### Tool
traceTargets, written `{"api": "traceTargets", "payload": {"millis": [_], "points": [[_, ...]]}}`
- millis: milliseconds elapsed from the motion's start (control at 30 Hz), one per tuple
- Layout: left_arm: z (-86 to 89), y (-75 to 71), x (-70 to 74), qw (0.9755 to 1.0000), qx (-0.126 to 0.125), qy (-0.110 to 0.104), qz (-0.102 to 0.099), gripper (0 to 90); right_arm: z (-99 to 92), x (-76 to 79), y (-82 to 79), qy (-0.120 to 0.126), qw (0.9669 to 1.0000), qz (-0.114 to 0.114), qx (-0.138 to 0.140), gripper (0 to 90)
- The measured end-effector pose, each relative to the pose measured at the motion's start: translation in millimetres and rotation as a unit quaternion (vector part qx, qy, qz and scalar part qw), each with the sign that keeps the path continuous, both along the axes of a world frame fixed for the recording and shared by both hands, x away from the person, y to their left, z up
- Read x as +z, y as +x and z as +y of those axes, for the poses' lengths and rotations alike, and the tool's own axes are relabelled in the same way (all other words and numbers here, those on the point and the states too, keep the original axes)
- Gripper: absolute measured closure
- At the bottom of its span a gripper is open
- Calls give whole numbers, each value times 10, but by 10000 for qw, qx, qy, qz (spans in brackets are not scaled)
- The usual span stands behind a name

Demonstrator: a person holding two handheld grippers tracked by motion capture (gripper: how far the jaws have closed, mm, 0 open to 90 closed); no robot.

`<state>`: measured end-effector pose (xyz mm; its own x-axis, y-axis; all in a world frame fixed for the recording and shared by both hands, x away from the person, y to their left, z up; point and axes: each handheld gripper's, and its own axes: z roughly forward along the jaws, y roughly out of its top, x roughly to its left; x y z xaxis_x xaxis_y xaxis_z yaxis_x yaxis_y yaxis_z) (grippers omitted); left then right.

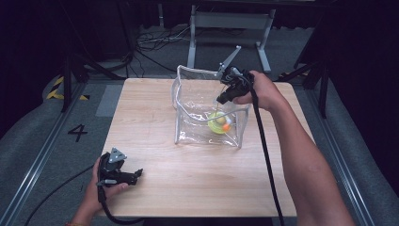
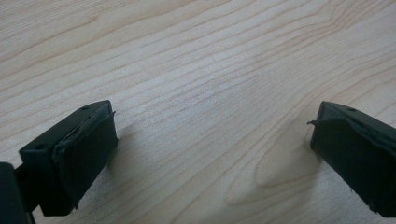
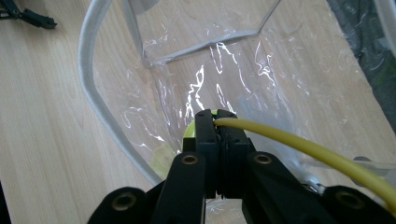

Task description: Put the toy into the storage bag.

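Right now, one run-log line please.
right tool: shut on yellow cord, inside clear bag | left tool: open, above table

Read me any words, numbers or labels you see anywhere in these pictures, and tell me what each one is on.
"4": a black figure on the grey floor left of the wooden table, in the high view.
No lettering can be read on the clear bag, the yellow cord or either gripper.
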<state>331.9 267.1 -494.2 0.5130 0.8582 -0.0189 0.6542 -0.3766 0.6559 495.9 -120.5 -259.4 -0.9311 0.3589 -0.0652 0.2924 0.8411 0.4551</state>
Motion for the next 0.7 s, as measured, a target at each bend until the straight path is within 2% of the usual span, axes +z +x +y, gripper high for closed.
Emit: {"api": "traceTargets", "payload": {"millis": [400, 600, 700], "points": [[0, 0, 0, 10000, 2, -1, -1, 8, -41, -108, -7, -198, 9997, 122, -14, 884], [0, 0, 0, 10000, 0, 1, 0, 8, -47, -205, 11, -481, 9985, 242, -96, 871], [0, 0, -1, 10000, -4, -8, -2, 8, -61, -208, 17, -429, 9987, 219, -139, 894]]}}
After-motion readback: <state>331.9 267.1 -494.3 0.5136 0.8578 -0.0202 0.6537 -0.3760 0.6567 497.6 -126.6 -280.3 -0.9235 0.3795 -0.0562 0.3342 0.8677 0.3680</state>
